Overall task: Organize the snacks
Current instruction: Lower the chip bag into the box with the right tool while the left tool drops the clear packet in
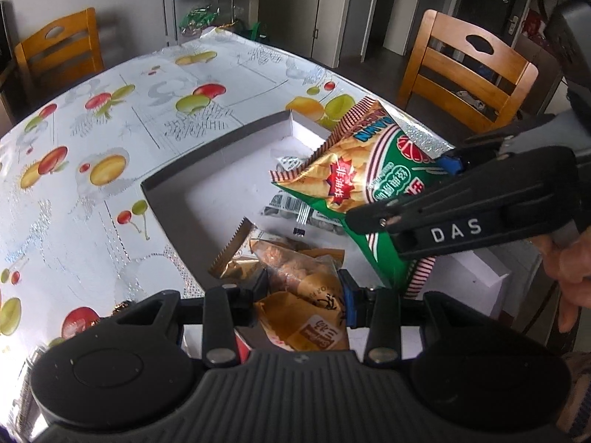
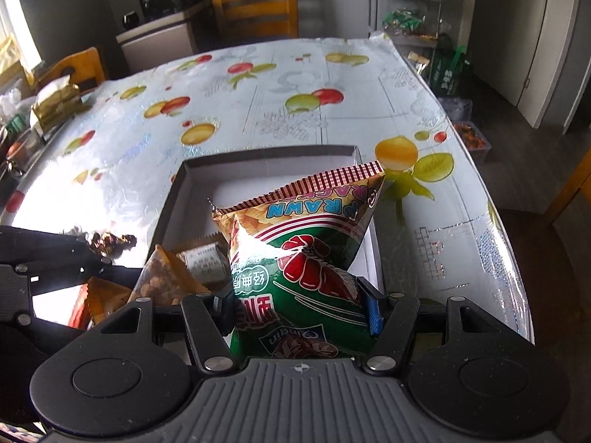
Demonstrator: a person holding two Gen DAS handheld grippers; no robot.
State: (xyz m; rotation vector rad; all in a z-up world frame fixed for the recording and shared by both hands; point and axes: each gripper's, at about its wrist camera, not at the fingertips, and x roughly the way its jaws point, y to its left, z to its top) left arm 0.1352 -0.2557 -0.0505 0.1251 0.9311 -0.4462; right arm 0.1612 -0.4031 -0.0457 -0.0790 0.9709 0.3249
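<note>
A shallow white box (image 1: 221, 155) (image 2: 266, 158) lies on the fruit-print table. My right gripper (image 2: 299, 308) is shut on a green prawn cracker bag (image 2: 295, 258) and holds it over the box; the bag (image 1: 354, 177) and the right gripper (image 1: 424, 192) also show in the left wrist view. My left gripper (image 1: 303, 295) is shut on an orange-brown snack packet (image 1: 299, 295) at the box's near edge; the packet (image 2: 166, 277) also shows at left in the right wrist view. A white-labelled packet (image 1: 295, 210) (image 2: 205, 262) lies in the box.
Wrapped dark candies (image 2: 107, 240) lie on the table left of the box. Wooden chairs (image 1: 465, 70) (image 1: 59, 48) stand around the table. A wire rack with snacks (image 2: 406, 11) stands beyond the far corner. Gold packets (image 2: 55, 105) sit at the far left edge.
</note>
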